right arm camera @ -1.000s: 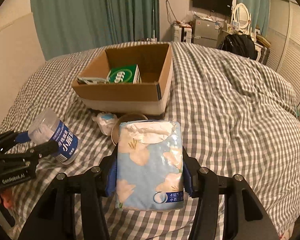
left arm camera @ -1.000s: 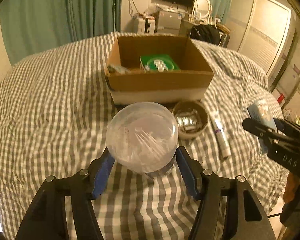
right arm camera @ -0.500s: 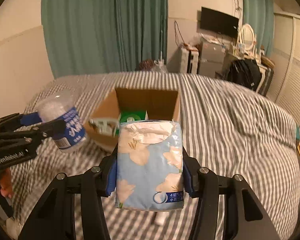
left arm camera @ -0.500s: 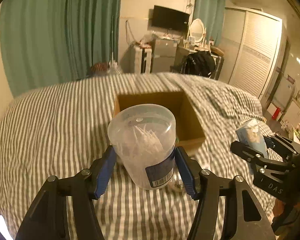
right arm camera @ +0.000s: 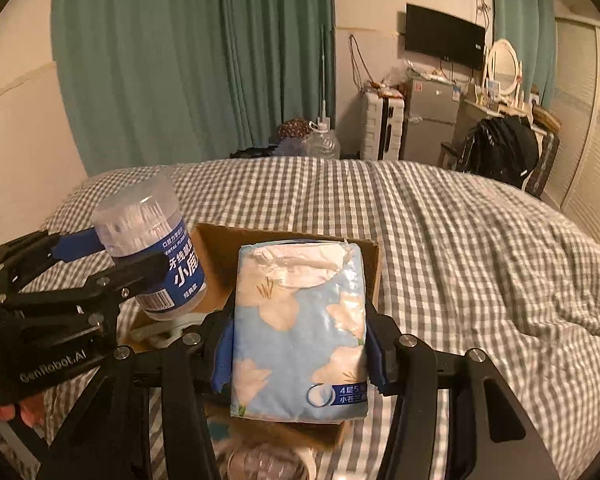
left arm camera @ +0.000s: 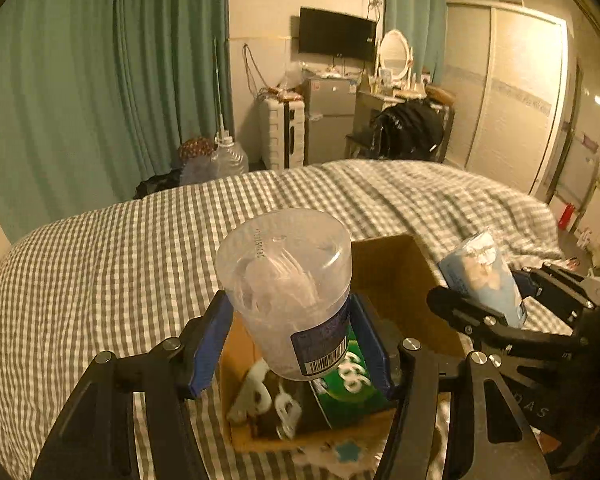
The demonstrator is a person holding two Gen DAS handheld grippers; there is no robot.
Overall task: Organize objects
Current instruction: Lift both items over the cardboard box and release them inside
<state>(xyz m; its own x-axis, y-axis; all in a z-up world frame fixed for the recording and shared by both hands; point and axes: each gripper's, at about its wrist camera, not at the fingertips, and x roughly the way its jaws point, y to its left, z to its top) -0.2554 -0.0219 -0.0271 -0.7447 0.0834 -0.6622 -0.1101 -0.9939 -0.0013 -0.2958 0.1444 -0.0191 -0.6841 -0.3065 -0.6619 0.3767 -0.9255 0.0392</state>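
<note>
1. The left gripper (left arm camera: pixel 290 340) pinches a clear cylindrical floss-pick jar (left arm camera: pixel 288 292) at frame centre, above the brown cardboard box (left arm camera: pixel 396 280).
2. The right gripper (right arm camera: pixel 300 352) clamps a soft, glossy blue floral tissue pack (right arm camera: pixel 300 332), centre frame, over the box.
3. A green carton (left arm camera: pixel 348 384) lies inside on the gingham-covered bed (left arm camera: pixel 120 264).

box floor (left arm camera: pixel 396 280): mostly hidden | white clips (left arm camera: pixel 260 396): blurred
</note>
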